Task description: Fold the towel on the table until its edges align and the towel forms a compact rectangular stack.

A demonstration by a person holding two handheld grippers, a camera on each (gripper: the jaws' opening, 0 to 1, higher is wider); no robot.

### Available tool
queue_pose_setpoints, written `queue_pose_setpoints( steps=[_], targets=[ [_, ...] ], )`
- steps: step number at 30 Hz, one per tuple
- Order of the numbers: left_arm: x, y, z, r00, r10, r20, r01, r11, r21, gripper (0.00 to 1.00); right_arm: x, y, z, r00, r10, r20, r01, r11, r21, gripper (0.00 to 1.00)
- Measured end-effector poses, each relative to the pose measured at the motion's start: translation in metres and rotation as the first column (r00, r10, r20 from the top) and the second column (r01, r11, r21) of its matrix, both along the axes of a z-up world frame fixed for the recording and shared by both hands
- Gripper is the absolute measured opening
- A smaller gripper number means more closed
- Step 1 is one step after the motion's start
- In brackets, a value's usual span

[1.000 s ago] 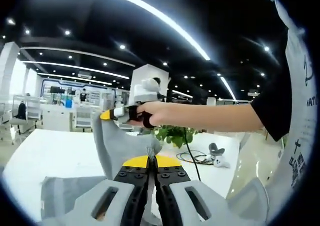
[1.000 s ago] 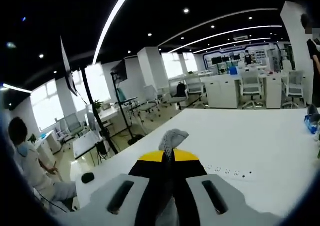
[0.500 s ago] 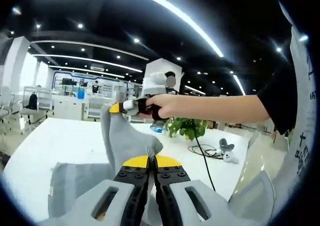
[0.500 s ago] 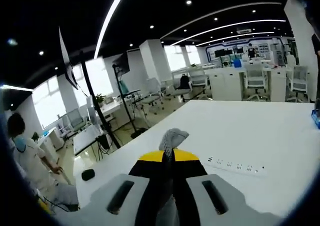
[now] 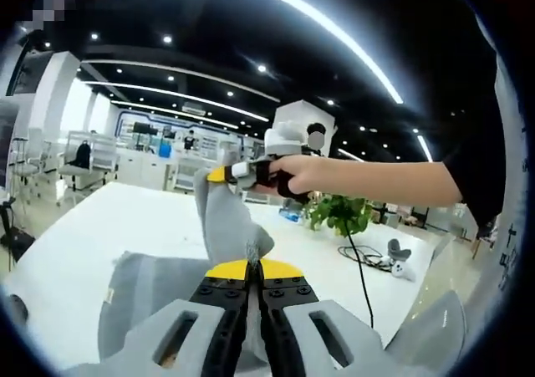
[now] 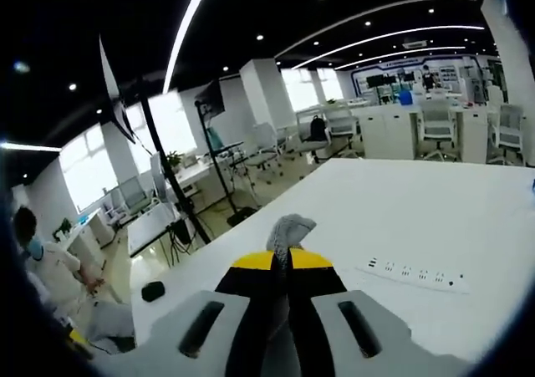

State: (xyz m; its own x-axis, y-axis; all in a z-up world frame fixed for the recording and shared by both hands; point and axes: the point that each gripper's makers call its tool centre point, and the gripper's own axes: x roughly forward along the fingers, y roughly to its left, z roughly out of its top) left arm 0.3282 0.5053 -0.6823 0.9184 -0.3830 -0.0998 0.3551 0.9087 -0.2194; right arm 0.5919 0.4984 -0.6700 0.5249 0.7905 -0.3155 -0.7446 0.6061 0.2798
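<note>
A grey towel hangs lifted above the white table, stretched between both grippers. My left gripper is shut on one pinched edge, with cloth bunching above its yellow tips. The right gripper, held by a person's hand, shows in the left gripper view, shut on the towel's upper corner. The rest of the towel drapes down onto the table at lower left. In the right gripper view my right gripper is shut on a small tuft of grey towel poking up between the jaws.
A white power strip lies on the table. A potted plant, cables and a small device sit at the table's far side. A black mouse rests near the edge. A seated person is beyond it.
Both views have swung sideways with the hands. The towel stays held up between the two shut grippers, and more of its draped part shows at lower left.
</note>
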Motion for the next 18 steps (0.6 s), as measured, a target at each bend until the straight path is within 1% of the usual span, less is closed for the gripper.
queue_pose_setpoints(
  steps=[2,3,4,7,10,15,17,18],
  targets=[
    [-0.001,0.008,-0.007,1.000,0.012,-0.017,-0.012,1.000,0.005,0.03,-0.001,0.005,-0.004,1.000,0.008,-0.003,-0.008,1.000,-0.002,0.02],
    [-0.002,0.014,-0.012,0.999,0.027,-0.029,-0.027,0.999,0.024,0.03,-0.003,0.008,-0.007,1.000,0.014,-0.008,-0.014,1.000,-0.004,0.02],
    [-0.002,0.017,-0.015,0.999,0.036,-0.036,-0.035,0.999,0.029,0.03,-0.004,0.009,-0.010,1.000,0.014,-0.014,-0.014,1.000,-0.004,0.02],
    [-0.005,0.028,-0.024,0.997,0.063,-0.053,-0.062,0.998,0.009,0.03,-0.006,0.021,-0.024,0.999,0.024,-0.038,-0.024,1.000,-0.004,0.02],
    [-0.005,0.037,-0.034,0.993,0.089,-0.080,-0.089,0.996,0.011,0.03,-0.009,0.028,-0.033,0.998,0.031,-0.052,-0.031,0.999,-0.011,0.02],
    [-0.005,0.052,-0.051,0.987,0.126,-0.104,-0.128,0.992,-0.010,0.03,-0.008,0.045,-0.053,0.997,0.032,-0.075,-0.034,0.999,-0.023,0.03],
    [-0.005,0.058,-0.061,0.983,0.137,-0.121,-0.140,0.990,-0.013,0.03,-0.009,0.051,-0.061,0.996,0.035,-0.088,-0.039,0.999,-0.035,0.03],
    [-0.005,0.062,-0.066,0.981,0.148,-0.128,-0.150,0.989,-0.006,0.03,-0.007,0.058,-0.067,0.995,0.038,-0.092,-0.042,0.998,-0.040,0.03]
  ],
)
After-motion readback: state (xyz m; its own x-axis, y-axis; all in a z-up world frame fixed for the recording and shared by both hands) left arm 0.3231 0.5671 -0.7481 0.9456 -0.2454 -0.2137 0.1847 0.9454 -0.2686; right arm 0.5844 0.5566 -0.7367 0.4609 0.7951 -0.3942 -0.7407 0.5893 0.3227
